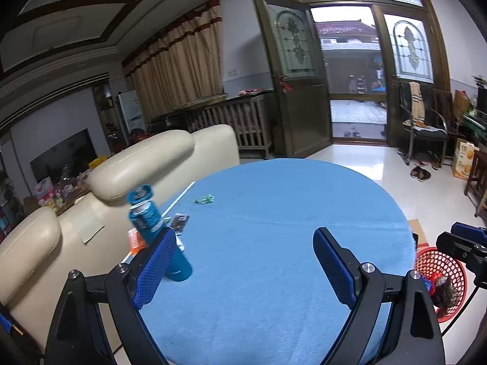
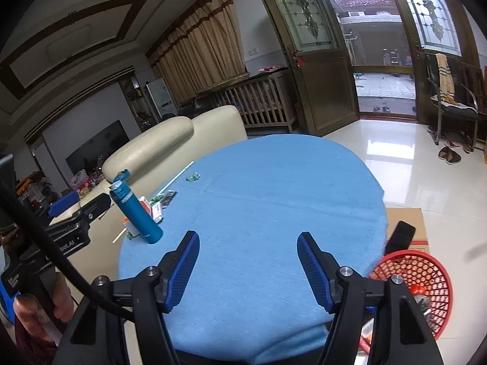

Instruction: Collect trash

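A: What is lying ahead of the left gripper [image 1: 245, 261]?
B: The round blue-clothed table [image 1: 289, 228], a cream sofa [image 1: 146, 164] sitting past its left finger. Jaws are standing wide, gripping nothing.
A: And the right gripper [image 2: 248, 258]?
B: Gaping too, empty. The red mesh basket [image 2: 426, 276] is sitting just right of it, litter inside.
A: Anything blocking the trash?
B: A teal bottle [image 2: 137, 213] is standing forward-left, wrappers [image 2: 158, 205] lying behind it. A green scrap [image 2: 192, 177] is lying farther ahead.
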Demonstrator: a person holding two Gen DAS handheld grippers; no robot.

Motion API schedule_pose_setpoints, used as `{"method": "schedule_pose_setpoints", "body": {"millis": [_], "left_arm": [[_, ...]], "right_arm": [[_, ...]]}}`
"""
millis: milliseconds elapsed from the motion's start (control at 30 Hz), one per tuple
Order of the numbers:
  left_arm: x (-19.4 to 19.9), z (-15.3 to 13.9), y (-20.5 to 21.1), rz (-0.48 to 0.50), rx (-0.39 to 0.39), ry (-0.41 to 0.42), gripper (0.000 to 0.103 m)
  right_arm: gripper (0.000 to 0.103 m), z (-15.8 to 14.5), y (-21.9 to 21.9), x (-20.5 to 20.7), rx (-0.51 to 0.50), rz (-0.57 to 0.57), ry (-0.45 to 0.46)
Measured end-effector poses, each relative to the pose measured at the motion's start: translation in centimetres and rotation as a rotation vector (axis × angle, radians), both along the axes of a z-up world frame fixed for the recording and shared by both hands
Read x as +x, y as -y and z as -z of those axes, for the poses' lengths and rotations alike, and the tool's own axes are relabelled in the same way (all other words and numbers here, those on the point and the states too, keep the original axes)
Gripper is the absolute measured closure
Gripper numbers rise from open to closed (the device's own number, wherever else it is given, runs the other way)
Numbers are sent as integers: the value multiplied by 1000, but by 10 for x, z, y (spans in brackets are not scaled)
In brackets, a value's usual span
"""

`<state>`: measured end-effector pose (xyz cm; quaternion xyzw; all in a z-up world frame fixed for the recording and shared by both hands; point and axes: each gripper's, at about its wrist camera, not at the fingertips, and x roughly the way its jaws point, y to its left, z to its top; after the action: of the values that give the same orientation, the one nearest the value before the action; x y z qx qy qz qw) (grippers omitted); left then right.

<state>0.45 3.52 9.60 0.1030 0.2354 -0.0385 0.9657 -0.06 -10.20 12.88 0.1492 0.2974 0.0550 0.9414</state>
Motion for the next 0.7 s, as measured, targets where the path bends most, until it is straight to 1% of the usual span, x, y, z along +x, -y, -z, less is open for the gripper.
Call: {"method": "schedule_pose_setpoints", "body": {"millis": [133, 267, 433, 567, 700], "left_arm": [[-3, 2, -18, -20, -22, -2, 11], [-7, 1, -35, -52, -28, 1, 11], [-11, 2, -47, -86, -39, -4, 11], [-16, 6, -58, -114, -55, -11, 11], [-23, 9, -60, -151, -23, 6, 11]], "right_arm": [[33, -1, -18, 4, 3, -15, 10], [32, -5, -37, 3, -18, -38, 27], [32, -11, -61, 0, -81, -57, 73], [30, -13, -78, -3, -131, -59, 99], [30, -12, -91, -4, -163, -74, 107]]}}
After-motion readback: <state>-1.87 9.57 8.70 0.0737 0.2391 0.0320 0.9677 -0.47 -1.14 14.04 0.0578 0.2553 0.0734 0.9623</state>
